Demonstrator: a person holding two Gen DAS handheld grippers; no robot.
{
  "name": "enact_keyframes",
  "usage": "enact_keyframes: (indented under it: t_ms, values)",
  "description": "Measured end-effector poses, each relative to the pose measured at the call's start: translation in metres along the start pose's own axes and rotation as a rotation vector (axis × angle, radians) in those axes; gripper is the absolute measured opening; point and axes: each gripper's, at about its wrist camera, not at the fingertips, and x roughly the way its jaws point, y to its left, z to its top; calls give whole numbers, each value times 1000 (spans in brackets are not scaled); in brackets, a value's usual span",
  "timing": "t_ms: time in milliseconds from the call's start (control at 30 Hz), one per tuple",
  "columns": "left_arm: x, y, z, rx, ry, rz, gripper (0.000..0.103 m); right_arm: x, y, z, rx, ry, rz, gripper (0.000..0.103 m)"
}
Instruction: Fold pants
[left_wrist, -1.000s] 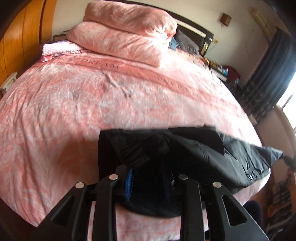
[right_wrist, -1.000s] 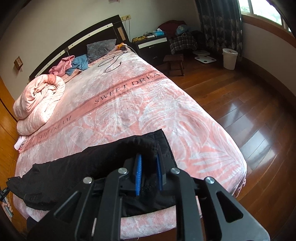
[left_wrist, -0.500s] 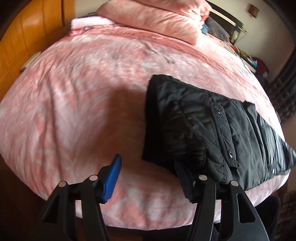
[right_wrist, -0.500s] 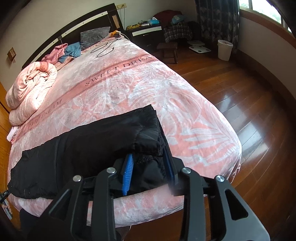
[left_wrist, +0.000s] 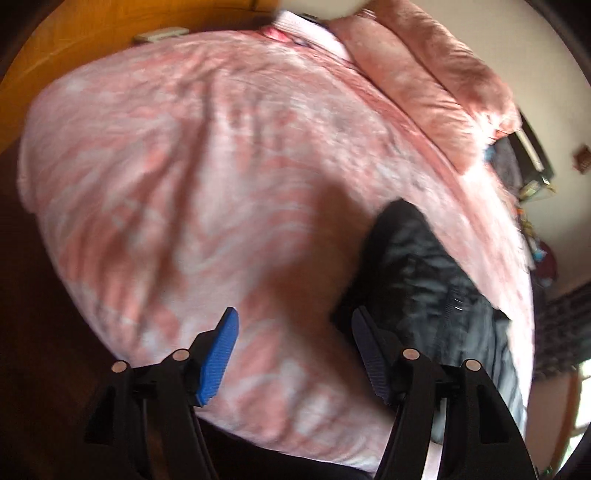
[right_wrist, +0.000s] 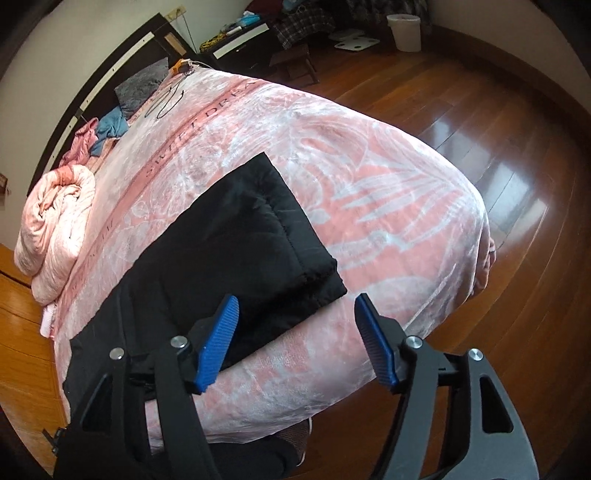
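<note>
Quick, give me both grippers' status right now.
Left gripper: open, jaws just opened, holding nothing; black pants lie beside it.
Right gripper: open, jaws just opened, pants released on the bed.

1. The left wrist view looks steeply down along the left hand-held gripper (left_wrist: 295, 347), close over the bed (left_wrist: 184, 166) near its foot edge; blurred.
2. The right wrist view looks down along the right hand-held gripper (right_wrist: 295, 332) towards the headboard (right_wrist: 110, 74).
3. Both share the black pants (left_wrist: 424, 266) (right_wrist: 240, 240) and bed.

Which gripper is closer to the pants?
Right. The right gripper has one of its fingers over the pants; the left gripper sits beside their edge.
</note>
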Motion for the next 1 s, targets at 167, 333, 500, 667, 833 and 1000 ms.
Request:
enact_keyframes:
  t_ms: [167, 333, 500, 667, 833, 1000]
  values:
    - [15, -32, -6, 84, 40, -98, 65, -13, -14, -7, 128, -34, 174, 71]
    - [33, -53, -12, 138, 91, -65, 40, -7, -11, -13, 176, -24, 239, 75]
    - [26, -69, -17, 206, 45, 1, 36, 8, -15, -16, 220, -21, 257, 75]
    - [26, -82, -14, 265, 6, 67, 33, 31, -18, -10, 270, -27, 293, 75]
    - [28, -78, 1, 224, -9, 90, 31, 48, -10, 1, 282, -26, 269, 17]
    - [36, -74, 7, 228, 8, 111, 31, 41, 0, -5, 216, -50, 217, 12]
